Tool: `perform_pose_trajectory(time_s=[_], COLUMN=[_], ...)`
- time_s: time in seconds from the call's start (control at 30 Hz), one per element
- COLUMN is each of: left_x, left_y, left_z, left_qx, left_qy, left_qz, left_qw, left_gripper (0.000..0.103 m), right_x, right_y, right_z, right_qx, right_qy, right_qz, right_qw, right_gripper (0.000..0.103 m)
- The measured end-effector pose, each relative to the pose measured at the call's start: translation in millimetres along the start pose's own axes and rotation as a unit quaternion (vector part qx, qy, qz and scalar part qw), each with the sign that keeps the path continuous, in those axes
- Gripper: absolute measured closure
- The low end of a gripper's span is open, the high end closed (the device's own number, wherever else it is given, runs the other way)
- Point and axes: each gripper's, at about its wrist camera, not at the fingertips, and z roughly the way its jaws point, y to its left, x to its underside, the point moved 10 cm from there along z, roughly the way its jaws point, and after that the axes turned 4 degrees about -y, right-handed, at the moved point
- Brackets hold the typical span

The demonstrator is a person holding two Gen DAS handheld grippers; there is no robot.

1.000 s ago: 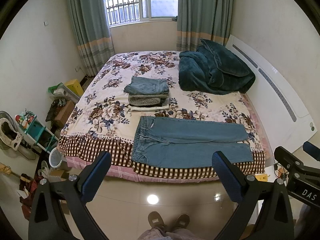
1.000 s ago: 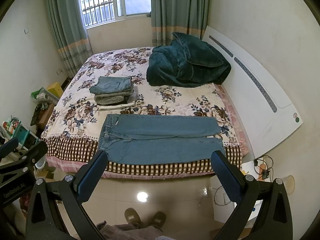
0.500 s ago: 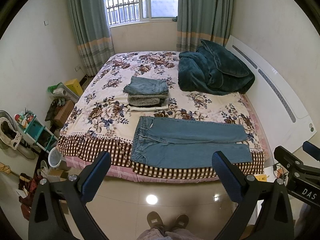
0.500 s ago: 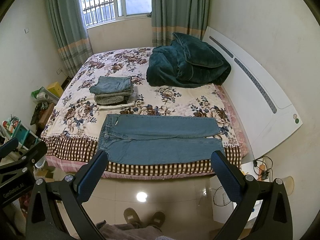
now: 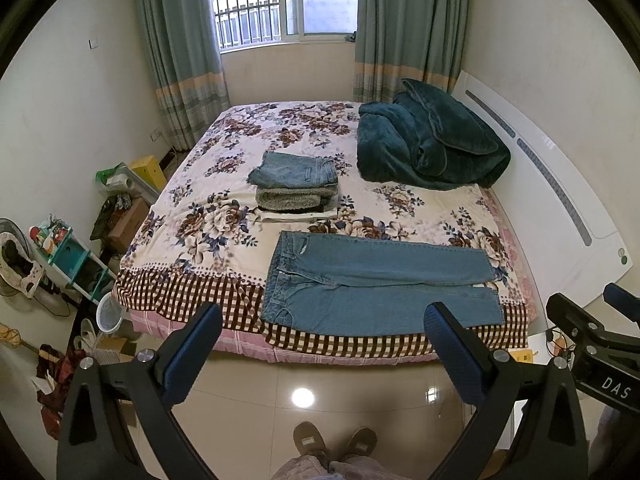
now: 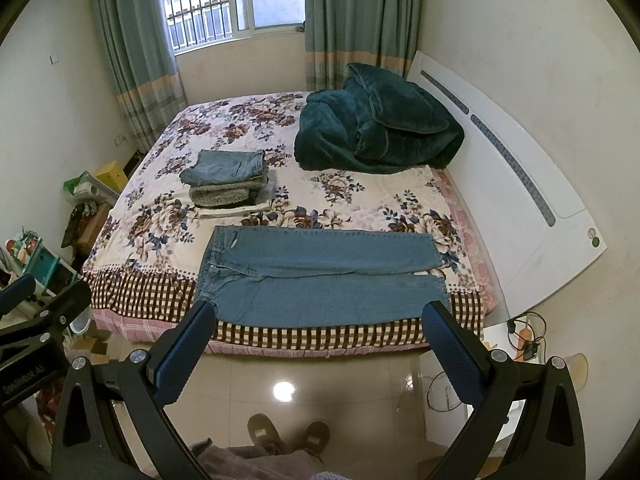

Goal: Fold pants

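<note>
I'm holding my left gripper w/ jaws spread wide, gripping nothing, hovering over tiled floor short of the bed. Right gripper doing the same, jaws wide, empty. Pants are lying flat ahead of both jaw pairs along the near bed edge, waistband toward my left, legs running right, well apart from my fingertips. Beyond the pants a stack of folded clothes is sitting; further ahead & right, a dark green blanket is bunching up.
</note>
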Motion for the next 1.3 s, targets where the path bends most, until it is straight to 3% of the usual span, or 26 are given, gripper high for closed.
perform_pose_trajectory(time_s=[0.97, 1.3], left_x=[2, -12], left_y=[0, 20], left_z=[-4, 39], left_qx=[0.002, 0.002], left_qy=[0.001, -0.001], left_qz=[-0.001, -0.001], left_qw=[1.0, 1.0], left_gripper=[0.0, 0.0], right_x=[4, 5], right_y=[10, 14], right_z=[7, 29], right_qx=[0.004, 0.043], right_qy=[0.005, 0.01], right_qz=[-0.002, 0.027], right_qw=[1.0, 0.999], right_gripper=[0.0, 0.0])
